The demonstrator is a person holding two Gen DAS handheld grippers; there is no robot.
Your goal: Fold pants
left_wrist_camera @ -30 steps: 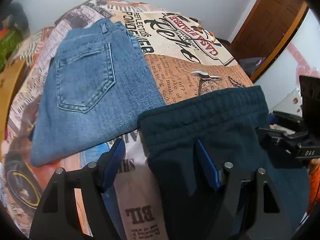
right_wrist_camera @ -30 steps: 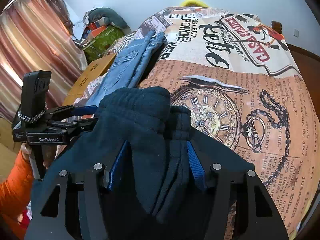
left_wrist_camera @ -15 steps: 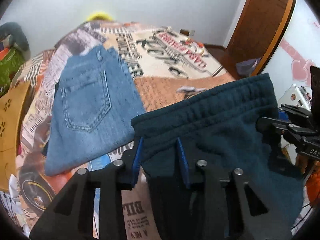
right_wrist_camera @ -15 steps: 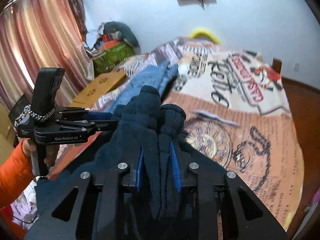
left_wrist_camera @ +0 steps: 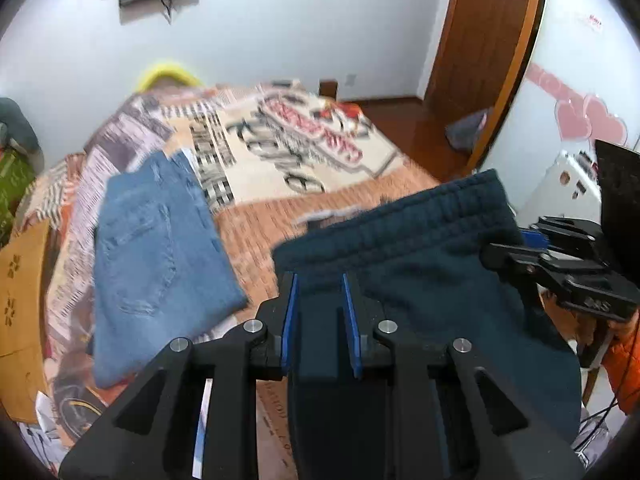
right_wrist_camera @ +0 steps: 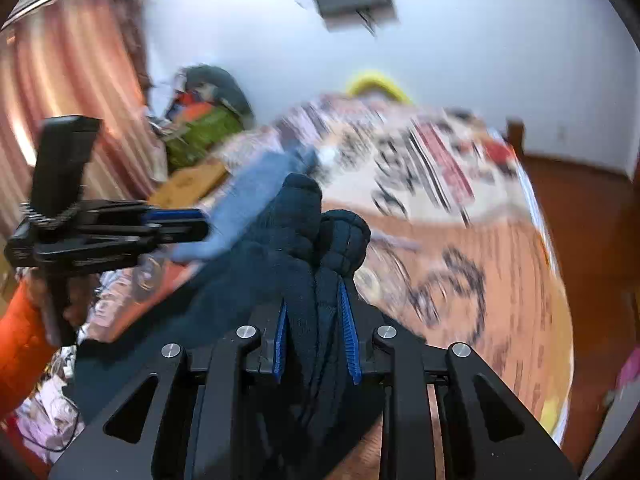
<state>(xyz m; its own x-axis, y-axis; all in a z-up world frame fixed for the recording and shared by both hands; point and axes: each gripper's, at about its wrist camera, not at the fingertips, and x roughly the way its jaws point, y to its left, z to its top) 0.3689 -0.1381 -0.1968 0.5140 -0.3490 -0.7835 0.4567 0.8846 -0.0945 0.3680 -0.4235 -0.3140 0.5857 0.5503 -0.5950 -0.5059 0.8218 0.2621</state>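
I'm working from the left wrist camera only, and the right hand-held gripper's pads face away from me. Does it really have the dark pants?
Observer: Yes. The right wrist view shows the right hand-held gripper shut on a bunched fold of the dark pants.
Operator: Is anything else caught in there?
Observer: No, only dark fabric sits between its blue pads.
Operator: What's on the far left of that view?
Observer: A striped reddish curtain hangs there.
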